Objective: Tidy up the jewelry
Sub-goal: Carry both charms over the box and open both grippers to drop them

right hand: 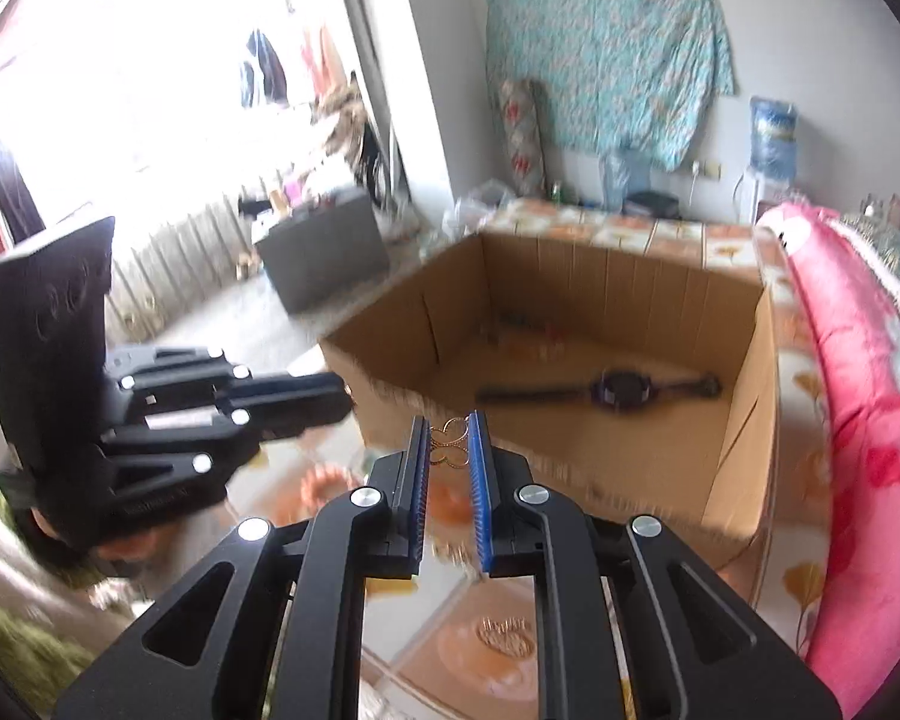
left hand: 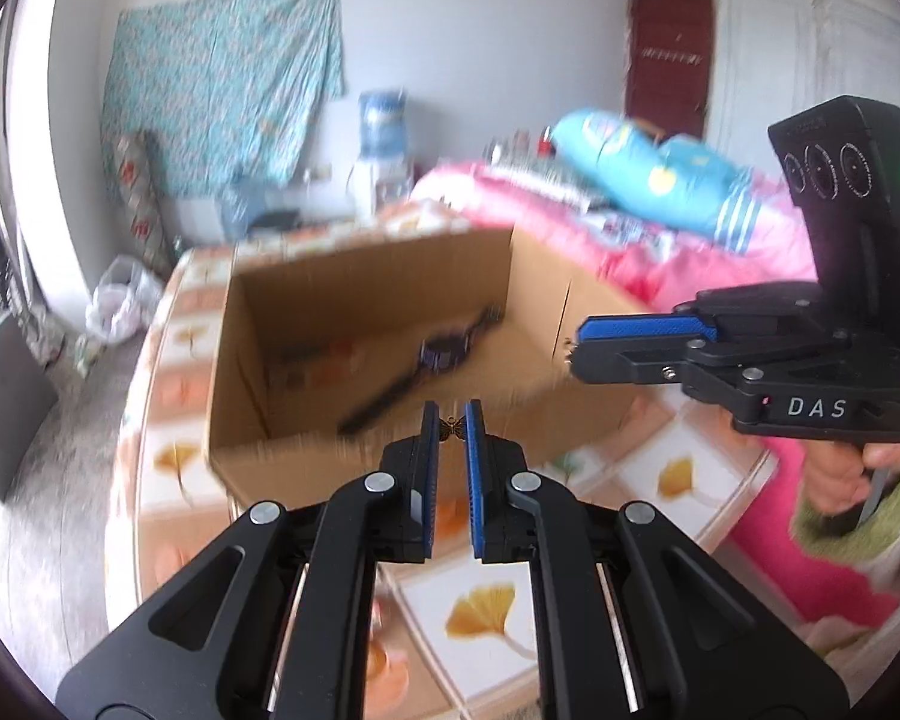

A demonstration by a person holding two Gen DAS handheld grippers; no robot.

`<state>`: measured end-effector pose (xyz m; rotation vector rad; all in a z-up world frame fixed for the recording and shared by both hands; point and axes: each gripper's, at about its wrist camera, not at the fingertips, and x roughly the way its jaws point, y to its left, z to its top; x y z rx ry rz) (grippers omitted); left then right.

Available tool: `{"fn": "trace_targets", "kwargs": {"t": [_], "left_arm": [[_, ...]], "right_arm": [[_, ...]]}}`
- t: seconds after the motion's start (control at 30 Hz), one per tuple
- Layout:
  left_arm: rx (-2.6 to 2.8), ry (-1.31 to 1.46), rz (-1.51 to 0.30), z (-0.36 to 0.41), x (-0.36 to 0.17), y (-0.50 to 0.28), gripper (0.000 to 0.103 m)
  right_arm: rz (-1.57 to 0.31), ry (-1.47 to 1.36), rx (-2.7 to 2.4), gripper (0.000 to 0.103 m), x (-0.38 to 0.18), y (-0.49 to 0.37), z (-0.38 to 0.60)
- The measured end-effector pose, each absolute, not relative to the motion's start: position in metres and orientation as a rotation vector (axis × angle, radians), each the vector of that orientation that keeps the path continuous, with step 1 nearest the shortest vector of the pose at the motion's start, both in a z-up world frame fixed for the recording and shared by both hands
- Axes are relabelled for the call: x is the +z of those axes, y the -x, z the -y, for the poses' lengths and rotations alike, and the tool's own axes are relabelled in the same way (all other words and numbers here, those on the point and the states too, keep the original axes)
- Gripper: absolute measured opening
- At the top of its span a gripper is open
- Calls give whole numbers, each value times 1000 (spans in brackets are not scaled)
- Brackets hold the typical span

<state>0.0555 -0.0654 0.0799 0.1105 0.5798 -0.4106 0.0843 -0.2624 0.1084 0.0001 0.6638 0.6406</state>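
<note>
My left gripper [left hand: 451,429] is shut on a small bronze butterfly charm [left hand: 451,427], held just in front of the near wall of an open cardboard box [left hand: 282,396]. My right gripper [right hand: 451,443] is shut on a gold openwork ring [right hand: 450,444], raised above the table near the box's [right hand: 744,420] front corner. A dark wristwatch [right hand: 615,390] lies flat on the box floor, also seen as the blurred watch [left hand: 432,354] in the left wrist view. The right gripper [left hand: 576,348] shows from the side at the right, the left gripper [right hand: 330,396] at the left.
The box stands on a table with an orange and yellow leaf-pattern cover [left hand: 486,606]. A gold piece of jewelry [right hand: 504,636] lies on the table under my right gripper. Pink bedding [right hand: 858,432] borders the table on the right. A person's hand [left hand: 834,474] holds the right gripper's handle.
</note>
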Motion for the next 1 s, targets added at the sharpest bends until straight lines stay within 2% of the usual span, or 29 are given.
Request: {"fn": "trace_targets", "kwargs": {"t": [0.13,0.23,0.4,0.57,0.7,0.77,0.87,1.0], "left_arm": [[-436,-92,-567,69,94,-86,8],[-431,-57,-638,67,91,-118,8],[-419,-62,-759,72,76,-167,8],[-425,-20,-895,75,50,-202,8],[-421,-5,-924,77,40,-214,8],[-424,9,-935,78,38,-219,15],[-417,23,-939,76,37,-222,25],[-403,32,-927,72,42,-220,27]], "right_arm": [[-644,-22,601,13,122,-105,258],[-715,-37,550,13,120,-130,257],[-906,-114,461,13,86,-177,259],[-988,-140,412,13,65,-201,263],[-1011,-143,383,14,64,-207,269],[-1012,-150,377,15,64,-210,272],[-1000,-166,371,26,66,-211,278],[-958,-178,353,27,73,-206,285]]}}
